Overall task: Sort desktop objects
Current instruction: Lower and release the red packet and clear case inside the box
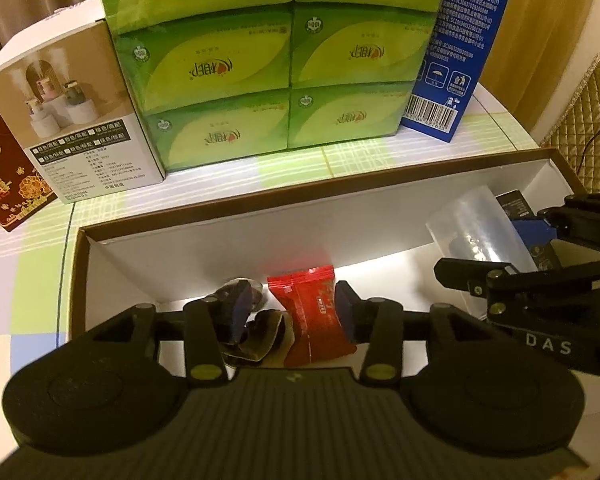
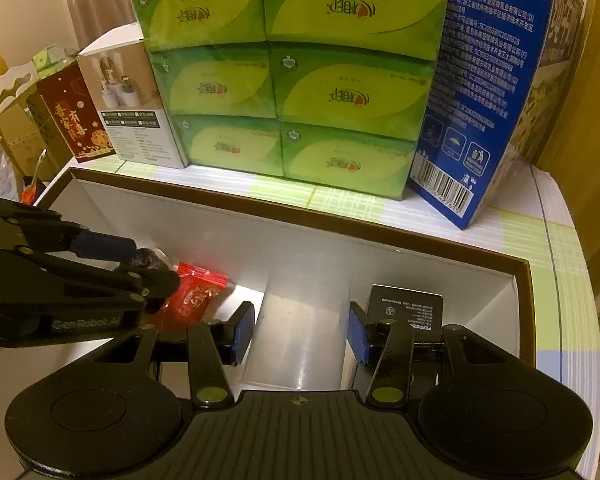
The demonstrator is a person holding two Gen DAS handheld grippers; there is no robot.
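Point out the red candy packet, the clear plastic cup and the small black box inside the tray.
red candy packet (image 1: pixel 314 312), left wrist view, middle of wrapper.
clear plastic cup (image 2: pixel 300 320), right wrist view, side wall.
small black box (image 2: pixel 406 308), right wrist view, printed top face.

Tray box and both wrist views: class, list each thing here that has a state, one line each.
Tray box: lidless, holding items.
Clear plastic cup: on its side between the right jaws.
Red candy packet: sealed, lying loose between the left jaws.
Left gripper: open.
Right gripper: shut on the cup.
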